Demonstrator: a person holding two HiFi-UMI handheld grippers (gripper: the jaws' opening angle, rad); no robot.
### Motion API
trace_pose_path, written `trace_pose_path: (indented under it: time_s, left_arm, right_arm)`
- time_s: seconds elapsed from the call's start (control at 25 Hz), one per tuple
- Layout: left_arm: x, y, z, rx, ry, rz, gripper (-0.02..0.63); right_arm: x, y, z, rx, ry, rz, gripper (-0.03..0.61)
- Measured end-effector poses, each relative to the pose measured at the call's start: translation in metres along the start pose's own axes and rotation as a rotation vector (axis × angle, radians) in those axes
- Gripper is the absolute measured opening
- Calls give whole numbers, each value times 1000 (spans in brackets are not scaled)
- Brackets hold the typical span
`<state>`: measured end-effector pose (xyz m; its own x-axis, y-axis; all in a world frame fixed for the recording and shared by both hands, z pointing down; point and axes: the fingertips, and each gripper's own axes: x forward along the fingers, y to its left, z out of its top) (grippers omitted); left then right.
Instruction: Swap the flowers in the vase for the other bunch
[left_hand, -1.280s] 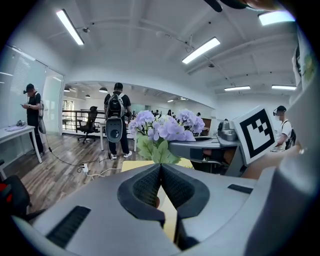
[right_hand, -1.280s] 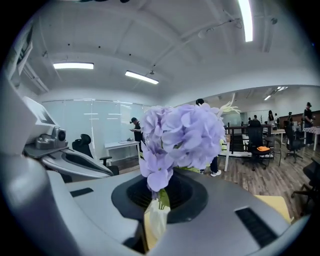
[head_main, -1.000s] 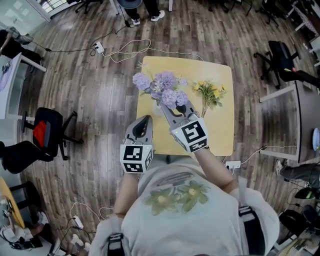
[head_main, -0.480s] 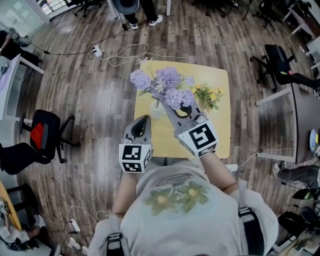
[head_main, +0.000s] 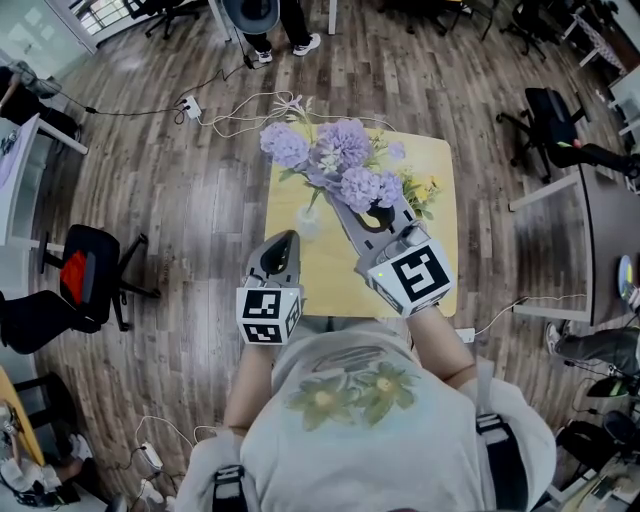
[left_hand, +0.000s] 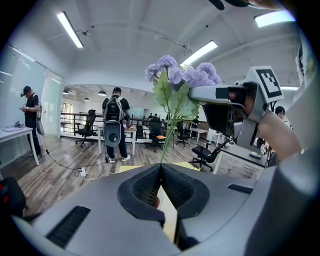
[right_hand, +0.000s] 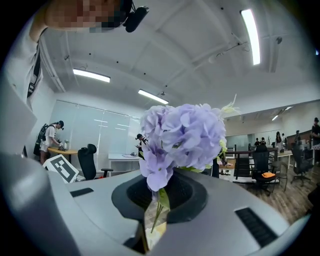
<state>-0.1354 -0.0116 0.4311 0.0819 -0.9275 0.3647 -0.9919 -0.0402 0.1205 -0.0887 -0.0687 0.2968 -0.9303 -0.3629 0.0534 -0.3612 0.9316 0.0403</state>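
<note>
My right gripper (head_main: 347, 205) is shut on the stems of the purple bunch (head_main: 340, 155) and holds it up over the yellow table (head_main: 330, 275). The blooms fill the right gripper view, with the purple bunch (right_hand: 185, 135) just above my right gripper (right_hand: 159, 192). A thin stem trails down toward the clear vase (head_main: 306, 222); whether its end is still inside I cannot tell. The yellow bunch (head_main: 428, 190) lies on the table's right side, partly hidden by the purple blooms. My left gripper (head_main: 287, 238) is shut and empty, just short of the vase. In the left gripper view my left gripper (left_hand: 161, 167) points at the purple bunch (left_hand: 182, 77).
The small table stands on a wood floor with white cables and a power strip (head_main: 187, 100) beyond it. Office chairs (head_main: 85, 270) stand to the left and right (head_main: 555, 110). A person (left_hand: 116, 125) stands past the table's far edge.
My right gripper has risen with the purple bunch, which now looks bigger and nearer the camera. The left gripper has stayed put.
</note>
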Motion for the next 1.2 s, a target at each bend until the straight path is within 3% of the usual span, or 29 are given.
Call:
trace_pose_path:
  time_s: [0.36, 0.6, 1.2]
  left_arm:
    - [4, -13, 0, 9, 0, -18, 15]
    - [10, -23, 1, 14, 4, -32, 15]
    - [19, -25, -3, 23, 26, -63, 15]
  right_arm:
    - [-22, -23, 13, -9, -13, -54, 59]
    - [-33, -41, -5, -12, 48, -96, 60]
    - [-40, -52, -73, 60, 256, -75, 60]
